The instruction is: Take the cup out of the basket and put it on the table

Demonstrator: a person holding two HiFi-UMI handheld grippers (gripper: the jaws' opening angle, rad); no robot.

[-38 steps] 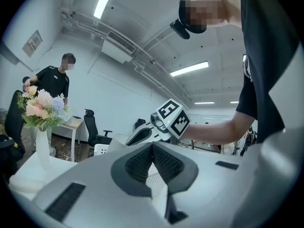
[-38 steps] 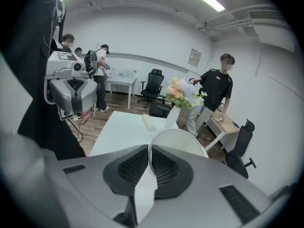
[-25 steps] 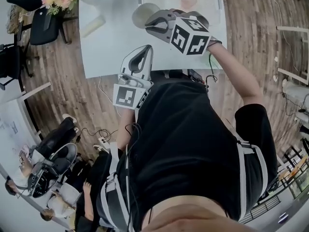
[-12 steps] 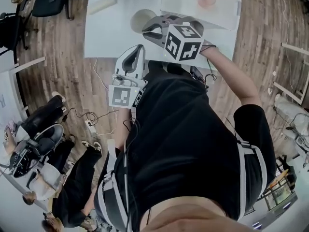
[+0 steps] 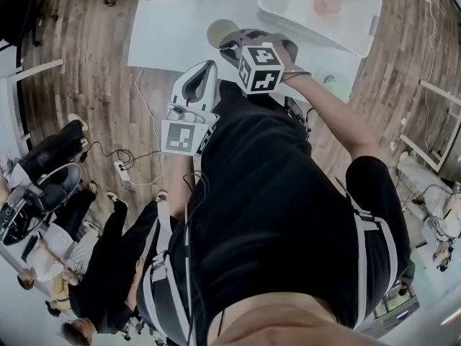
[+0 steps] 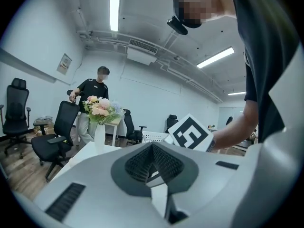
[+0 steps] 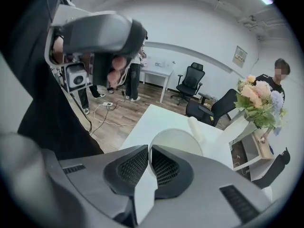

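A pale round cup (image 5: pixel 220 32) is over the white table (image 5: pixel 173 27) near its front edge, left of the white basket (image 5: pixel 360 20). My right gripper (image 5: pixel 232 43) is shut on the cup's wall. In the right gripper view the cup (image 7: pixel 176 140) shows its round open mouth just beyond the right gripper (image 7: pixel 148 151), with its rim pinched between the pads. My left gripper (image 5: pixel 205 67) hangs at the table's front edge, close to my body. In its own view the left gripper (image 6: pixel 153 148) is shut on nothing.
A pink object (image 5: pixel 326 4) lies inside the basket. A pale cylinder (image 7: pixel 197 127) lies on the table beyond the cup. A vase of flowers (image 7: pixel 259 101), office chairs (image 7: pixel 190 82) and standing people (image 5: pixel 43 280) surround the table. Cables (image 5: pixel 140 179) run over the wooden floor.
My right gripper has carried the cup left, away from the basket and toward the table's front edge. The head view has swung, so the basket now shows further right. The left gripper stays put.
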